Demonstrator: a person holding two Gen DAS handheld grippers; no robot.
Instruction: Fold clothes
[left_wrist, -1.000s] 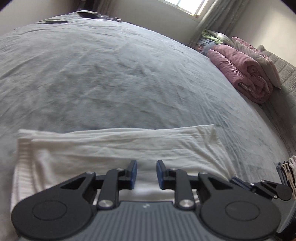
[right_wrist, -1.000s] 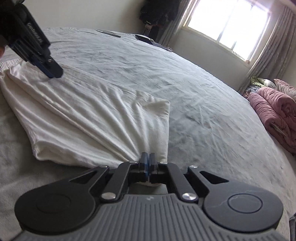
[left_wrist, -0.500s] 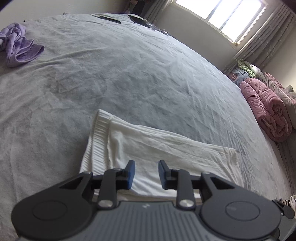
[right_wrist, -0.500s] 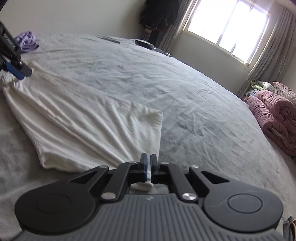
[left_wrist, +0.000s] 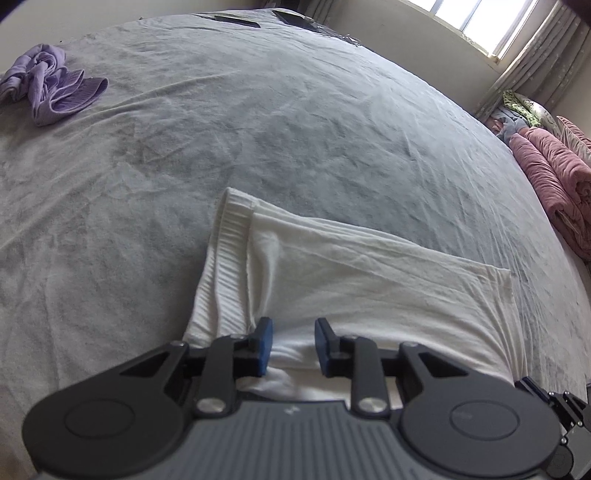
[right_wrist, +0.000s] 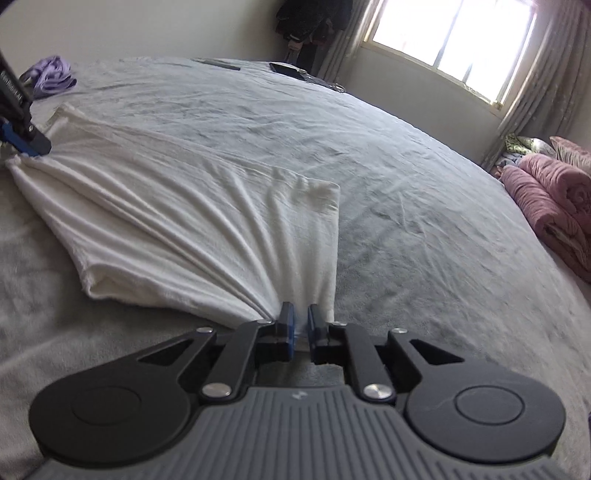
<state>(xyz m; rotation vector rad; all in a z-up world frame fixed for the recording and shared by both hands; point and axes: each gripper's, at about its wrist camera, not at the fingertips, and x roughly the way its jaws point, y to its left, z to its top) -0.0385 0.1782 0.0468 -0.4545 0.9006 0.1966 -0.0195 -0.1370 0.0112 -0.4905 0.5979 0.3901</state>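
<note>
**Fold laid down, right corner being let go**

On the grey bed (right_wrist: 424, 229) a white garment (right_wrist: 192, 221) is spread, folded lengthwise. Its waistband end is bunched between the part-spread left gripper (left_wrist: 291, 345); whether the pads press is unclear. The right gripper (right_wrist: 301, 325) is opening around the hem corner. A crosswise fold is judged next, needing fresh grasps.

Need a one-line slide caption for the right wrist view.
Right gripper, jaws opening, at the folded white garment's corner on the grey bed.

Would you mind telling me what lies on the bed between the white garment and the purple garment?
Only bare grey bedsheet separates the white garment from the purple garment, as the left wrist view shows.
</note>
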